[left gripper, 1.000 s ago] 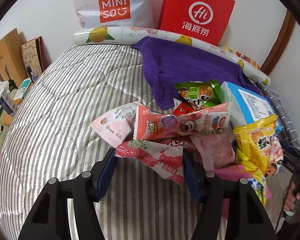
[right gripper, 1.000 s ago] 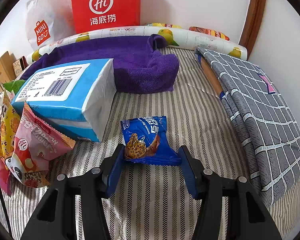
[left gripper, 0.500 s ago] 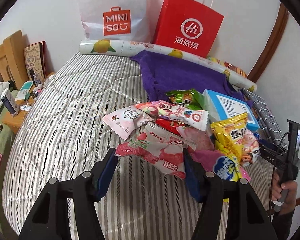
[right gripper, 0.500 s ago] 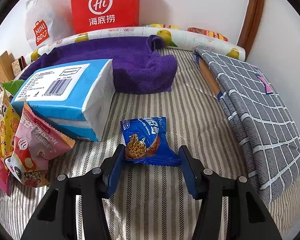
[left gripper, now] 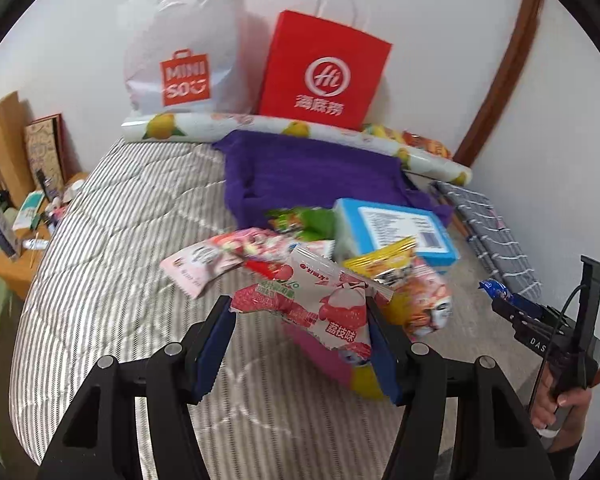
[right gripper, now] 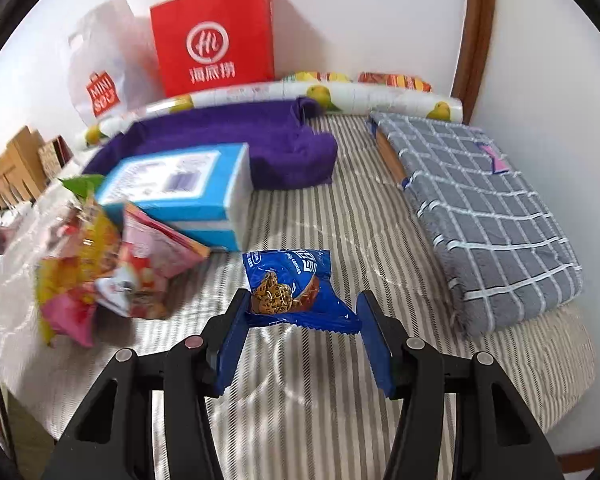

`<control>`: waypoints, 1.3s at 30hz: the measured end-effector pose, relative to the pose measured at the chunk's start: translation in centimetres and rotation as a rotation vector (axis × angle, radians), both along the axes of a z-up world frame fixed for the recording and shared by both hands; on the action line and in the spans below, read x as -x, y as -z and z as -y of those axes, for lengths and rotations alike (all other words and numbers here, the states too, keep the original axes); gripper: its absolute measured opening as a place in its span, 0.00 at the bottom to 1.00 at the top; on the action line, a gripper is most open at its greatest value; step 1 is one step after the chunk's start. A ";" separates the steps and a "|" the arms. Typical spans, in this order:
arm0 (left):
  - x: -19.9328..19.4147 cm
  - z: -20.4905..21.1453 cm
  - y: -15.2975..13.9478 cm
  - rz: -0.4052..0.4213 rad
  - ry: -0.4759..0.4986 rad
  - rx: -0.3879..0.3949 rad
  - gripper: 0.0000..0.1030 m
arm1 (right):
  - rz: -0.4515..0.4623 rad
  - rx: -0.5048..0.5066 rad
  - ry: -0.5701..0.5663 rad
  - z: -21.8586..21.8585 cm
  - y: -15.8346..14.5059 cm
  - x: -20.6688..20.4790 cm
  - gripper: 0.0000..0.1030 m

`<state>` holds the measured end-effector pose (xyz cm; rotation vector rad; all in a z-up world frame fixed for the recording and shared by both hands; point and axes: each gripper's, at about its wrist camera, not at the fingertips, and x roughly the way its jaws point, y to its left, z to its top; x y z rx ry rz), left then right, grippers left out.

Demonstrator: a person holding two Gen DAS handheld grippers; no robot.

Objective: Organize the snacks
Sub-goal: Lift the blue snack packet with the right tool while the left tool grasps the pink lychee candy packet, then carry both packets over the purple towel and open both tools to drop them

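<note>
Scene: striped bed (left gripper: 112, 240) carries the snacks; a purple towel (left gripper: 312, 168) lies toward its far edge, where a red paper bag (left gripper: 324, 68) and a white shopping bag (left gripper: 180, 48) stand against the wall.
Left hand-held gripper (left gripper: 300, 316): clamped on a lychee snack packet (left gripper: 324, 300), both pads pressing the wrapper's ends, the packet raised clear of the bed.
Right hand-held gripper (right gripper: 302, 318): closed on a blue cookie packet (right gripper: 292, 288), held by its side edges above the bed's striped cover.
Snack pile (left gripper: 396, 276): loose packets heaped just beside a blue tissue pack (left gripper: 396, 228), nearer the bed's right edge than its left.
Risk, grip: both wrappers are slick and air-filled, so a packet may well squirt out of the pads or twist if swung quickly.
Risk, pile: the lychee packet hangs right over the heap; its trailing corner could catch a neighbour and drag it along.
Risk, contents: squeezing harder would likely crush the cookie.
</note>
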<state>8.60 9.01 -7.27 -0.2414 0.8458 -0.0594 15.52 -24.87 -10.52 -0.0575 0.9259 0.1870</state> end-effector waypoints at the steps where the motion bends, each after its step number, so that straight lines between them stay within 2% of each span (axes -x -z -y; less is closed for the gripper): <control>1: -0.1 0.4 -0.5 0.005 0.009 0.006 0.59 | 0.011 -0.003 0.001 -0.1 -0.7 0.4 0.52; 10: -2.6 3.2 -3.8 0.029 0.080 0.018 0.59 | 0.121 -0.022 -0.048 -2.6 -7.2 0.8 0.52; 17: -5.8 3.9 -5.8 0.044 0.100 0.003 0.59 | 0.156 -0.059 -0.093 -5.0 -10.1 -1.6 0.52; 25: -10.1 3.1 -7.5 0.049 0.092 -0.032 0.59 | 0.182 -0.113 -0.115 -7.2 -12.4 -6.3 0.52; 30: -12.8 1.8 -8.0 0.040 0.076 -0.027 0.59 | 0.197 -0.123 -0.118 -7.8 -13.2 -9.4 0.52; 39: -18.7 -0.6 -7.2 0.022 0.037 -0.056 0.59 | 0.204 -0.128 -0.116 -9.4 -13.0 -16.0 0.52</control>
